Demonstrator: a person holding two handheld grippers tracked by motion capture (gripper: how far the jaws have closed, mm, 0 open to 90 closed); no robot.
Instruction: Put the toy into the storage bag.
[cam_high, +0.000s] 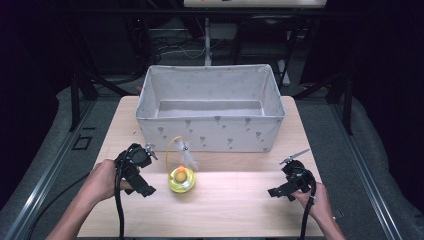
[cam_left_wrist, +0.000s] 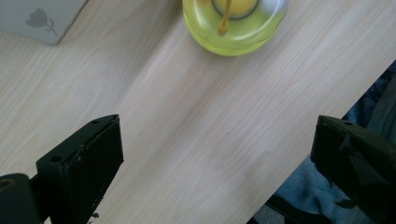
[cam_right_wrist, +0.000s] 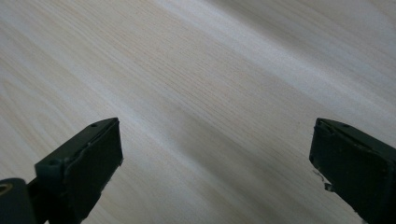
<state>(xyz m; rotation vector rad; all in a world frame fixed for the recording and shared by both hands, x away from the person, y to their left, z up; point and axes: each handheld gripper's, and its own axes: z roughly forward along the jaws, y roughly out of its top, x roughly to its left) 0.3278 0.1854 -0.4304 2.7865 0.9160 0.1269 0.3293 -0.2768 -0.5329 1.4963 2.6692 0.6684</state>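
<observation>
The toy (cam_high: 181, 178), a yellow-green round base with an orange ball in it and a thin wire loop carrying white feathers, is sitting on the counter (cam_high: 235, 200) just in front of the bin (cam_high: 210, 109), near its front wall but apart from it. The left gripper (cam_high: 136, 170) is hovering just to the toy's left, jaws standing wide apart and holding nothing; in the left gripper view the toy (cam_left_wrist: 236, 25) is lying ahead of the jaws, off toward the upper right, so the gripper is probably lining up for a reach rather than closing yet. The right gripper (cam_high: 290, 182) is waiting well apart from the toy on the counter's right side, its jaws also spread and empty, looking down on bare wood (cam_right_wrist: 201, 93); it is likely being kept back to leave the left hand room. The bin is standing open-topped at the far half of the counter, and its tall fabric wall is making the edge that anything lifted toward it will have to clear. Open wood is lying between the two grippers and along the near edge, giving free room for a sideways approach. In the left gripper view the counter's edge is running close by the right jaw, so a low sweep there is risking a drop-off. The wire loop and feathers are rising above the base, so I judge a grasp low on the base safer.
</observation>
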